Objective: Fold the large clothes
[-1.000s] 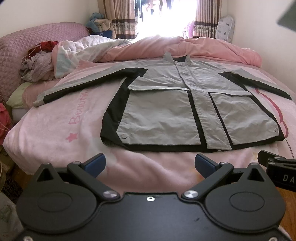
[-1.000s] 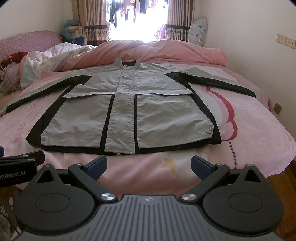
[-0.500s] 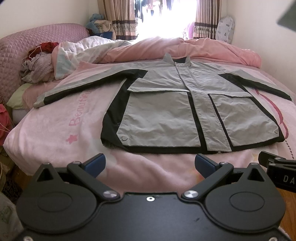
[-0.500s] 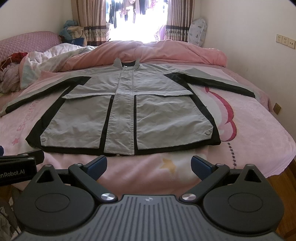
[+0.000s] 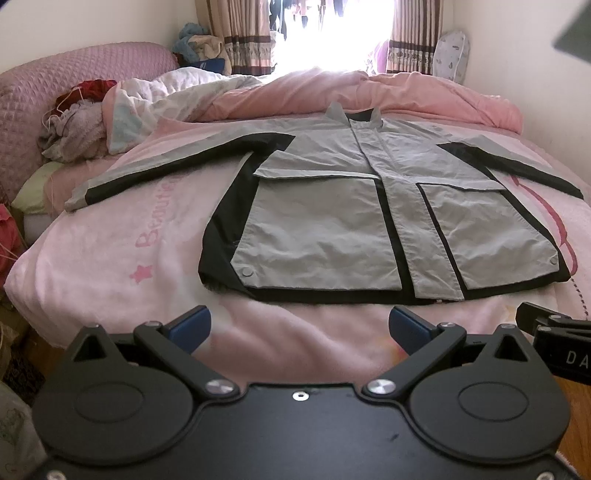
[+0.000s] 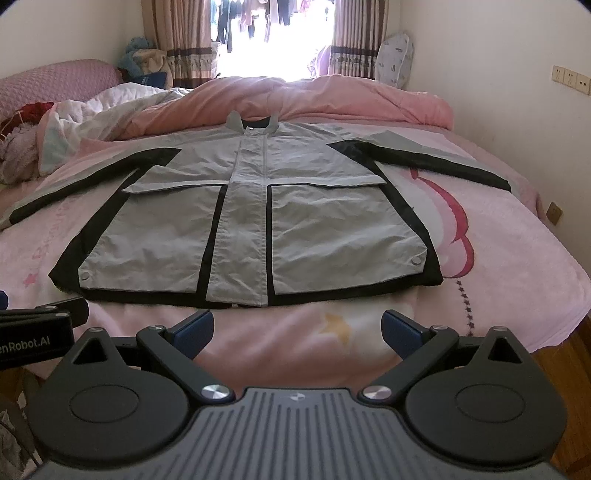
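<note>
A: Jacket (image 5: 332, 221) lies flat, front up, on the bed (image 5: 110, 251). Grab a sleeve first?

B: Yep. Left gripper (image 5: 299, 326) and right gripper (image 6: 297, 326) both spread wide, holding nothing. Collar points toward the window, hem nearest; long axis probably sleeve to sleeve. Pinch the cuff, fold inward.

Both wrist views sit low at the foot edge of the bed (image 5: 92, 258), near it, facing across it toward the window (image 6: 273, 33). Left view stands left of the jacket (image 5: 332, 221) hem's middle, right view nearer centre. Both share the jacket (image 6: 251, 221), bed, curtains.
</note>
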`<state>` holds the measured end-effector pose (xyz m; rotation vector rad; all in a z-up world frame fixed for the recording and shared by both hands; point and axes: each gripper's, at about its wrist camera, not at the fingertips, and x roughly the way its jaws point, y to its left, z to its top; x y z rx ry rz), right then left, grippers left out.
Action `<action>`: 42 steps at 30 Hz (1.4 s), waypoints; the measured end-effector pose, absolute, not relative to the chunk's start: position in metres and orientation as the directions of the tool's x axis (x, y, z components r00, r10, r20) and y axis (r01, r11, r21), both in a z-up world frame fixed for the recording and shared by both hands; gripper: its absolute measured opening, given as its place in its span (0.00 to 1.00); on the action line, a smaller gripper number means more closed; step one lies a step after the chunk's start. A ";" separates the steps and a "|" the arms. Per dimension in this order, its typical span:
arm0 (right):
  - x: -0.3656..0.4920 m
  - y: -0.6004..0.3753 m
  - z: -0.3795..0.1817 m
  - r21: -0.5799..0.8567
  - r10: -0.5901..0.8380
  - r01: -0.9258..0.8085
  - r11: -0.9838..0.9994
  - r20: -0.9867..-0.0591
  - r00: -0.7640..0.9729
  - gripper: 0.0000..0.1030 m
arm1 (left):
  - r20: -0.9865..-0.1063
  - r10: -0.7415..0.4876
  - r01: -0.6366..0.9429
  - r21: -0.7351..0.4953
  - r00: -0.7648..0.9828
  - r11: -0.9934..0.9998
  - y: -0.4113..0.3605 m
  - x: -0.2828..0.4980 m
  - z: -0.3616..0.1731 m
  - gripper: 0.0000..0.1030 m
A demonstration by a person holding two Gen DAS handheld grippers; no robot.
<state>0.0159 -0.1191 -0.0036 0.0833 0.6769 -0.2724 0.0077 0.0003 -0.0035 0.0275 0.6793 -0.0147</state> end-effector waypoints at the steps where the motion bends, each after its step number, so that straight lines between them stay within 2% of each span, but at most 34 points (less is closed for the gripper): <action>1: 0.017 -0.119 -0.004 -0.012 -0.222 0.276 0.961 -0.631 0.744 1.00 | -0.630 -0.006 0.023 0.019 0.777 1.000 0.000 0.009 -0.004 1.00; 7: 0.032 -0.123 -0.003 -0.006 -0.219 0.276 0.961 -0.628 0.747 1.00 | -0.639 -0.037 0.038 -0.012 0.768 0.999 0.006 0.026 -0.008 1.00; 12: 0.068 -0.134 0.010 -0.028 -0.261 0.300 0.954 -0.573 0.776 1.00 | -0.621 -0.064 0.021 -0.077 0.781 0.997 0.036 0.065 -0.003 1.00; 18: 0.130 -0.140 0.034 -0.091 -0.327 0.327 0.941 -0.501 0.801 1.00 | -0.591 -0.043 -0.075 -0.173 0.806 0.982 0.106 0.135 0.008 1.00; 23: 0.179 -0.146 0.045 -0.027 -0.256 0.271 0.962 -0.431 0.865 1.00 | -0.572 0.023 -0.219 -0.278 0.820 0.935 0.184 0.196 0.006 1.00; 30: 0.272 -0.152 0.030 0.018 -0.182 0.222 0.975 -0.512 0.839 1.00 | -0.570 0.166 -0.474 -0.448 0.804 0.758 0.299 0.263 -0.021 0.96; 33: 0.303 -0.157 0.019 0.035 -0.170 0.223 0.974 -0.537 0.826 1.00 | -0.600 0.252 -0.585 -0.460 0.759 0.668 0.339 0.285 -0.032 0.96; 36: 0.327 -0.161 0.010 0.040 -0.170 0.229 0.973 -0.551 0.817 1.00 | -0.604 0.277 -0.627 -0.505 0.748 0.593 0.370 0.306 -0.045 0.94; 38: 0.340 -0.161 0.004 0.028 -0.180 0.236 0.971 -0.562 0.807 1.00 | -0.609 0.276 -0.644 -0.542 0.743 0.540 0.387 0.317 -0.054 0.87; 42: 0.361 -0.156 -0.010 -0.009 -0.164 0.193 0.981 -0.567 0.807 1.00 | -0.621 0.277 -0.671 -0.597 0.733 0.439 0.412 0.328 -0.069 0.84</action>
